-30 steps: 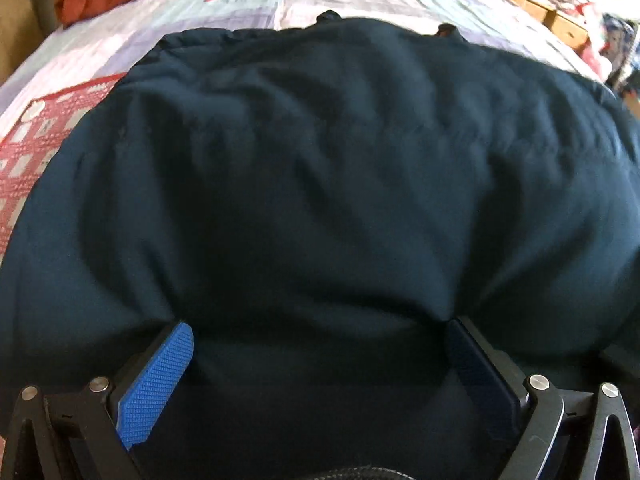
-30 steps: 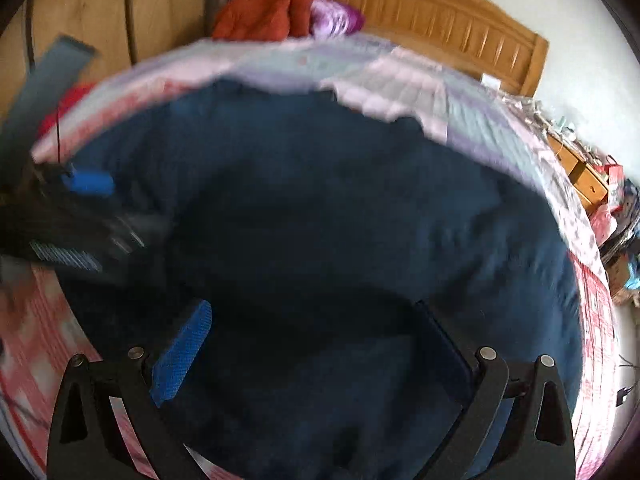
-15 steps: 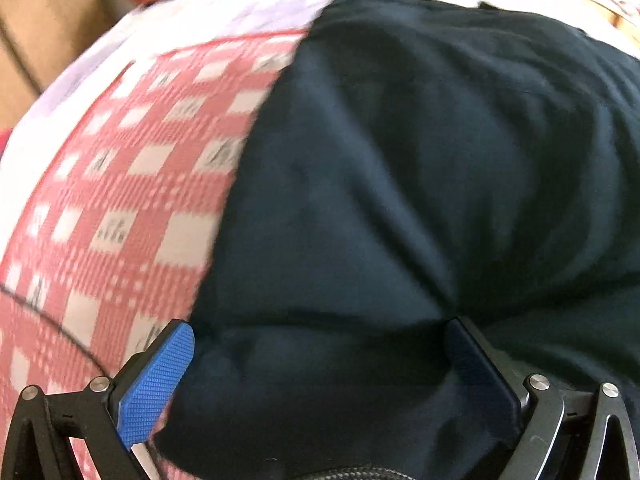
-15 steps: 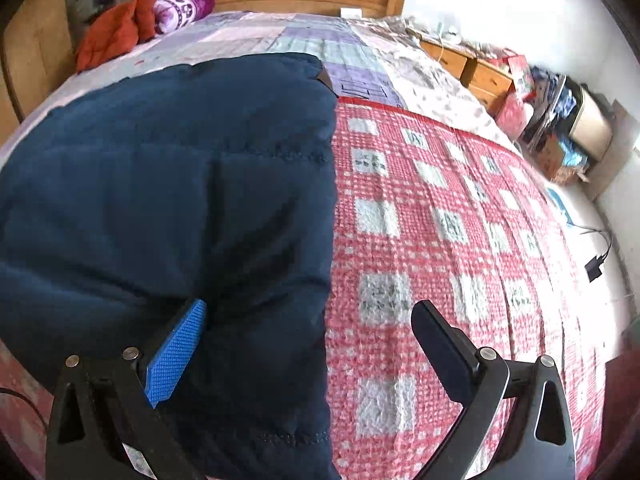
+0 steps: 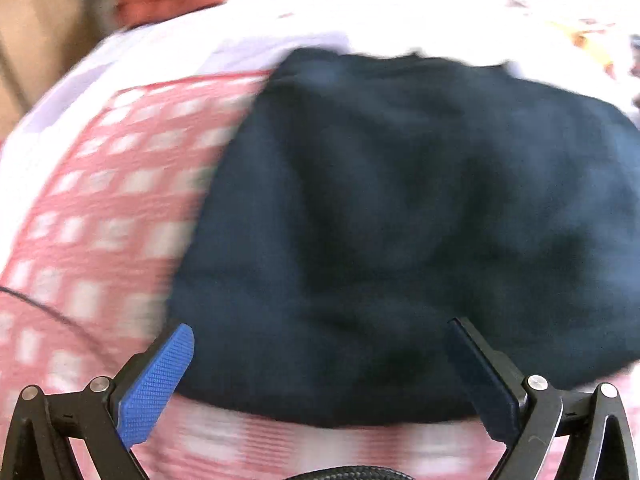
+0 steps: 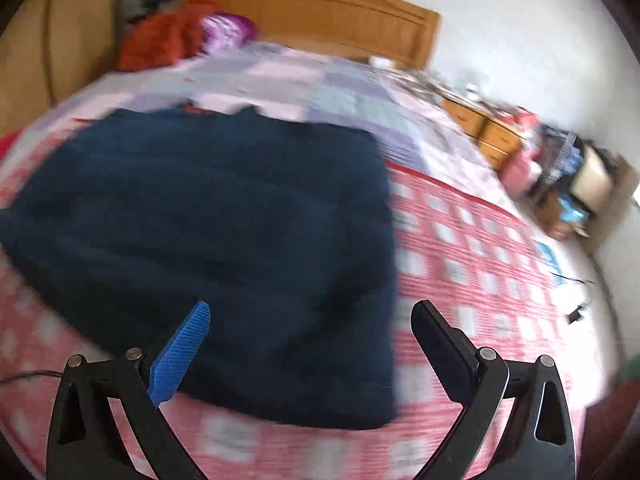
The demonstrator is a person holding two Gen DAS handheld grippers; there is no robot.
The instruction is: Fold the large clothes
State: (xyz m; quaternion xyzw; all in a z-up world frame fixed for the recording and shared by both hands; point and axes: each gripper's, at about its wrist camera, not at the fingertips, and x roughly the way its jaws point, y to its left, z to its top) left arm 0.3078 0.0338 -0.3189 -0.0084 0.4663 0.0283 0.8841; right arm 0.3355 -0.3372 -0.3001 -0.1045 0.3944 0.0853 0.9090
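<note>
Bed with red-checked quilt (image 6: 472, 264), wooden headboard (image 6: 320, 16) behind. Dark navy jacket (image 6: 224, 240) lies folded flat on quilt. Left hand-held gripper (image 5: 320, 364) and right hand-held gripper (image 6: 310, 344) both spread apart, empty, above jacket's near edge.

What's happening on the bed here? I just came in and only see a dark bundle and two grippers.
A person holding a gripper in each hand is folding a dark navy padded garment on a bed with a red checked quilt. Right now neither gripper holds it: the left gripper and right gripper are both open and hang above the near edge of the garment, which lies in a compact, roughly rectangular bundle. Both views are motion-blurred. Red clothing sits by the wooden headboard.
</note>
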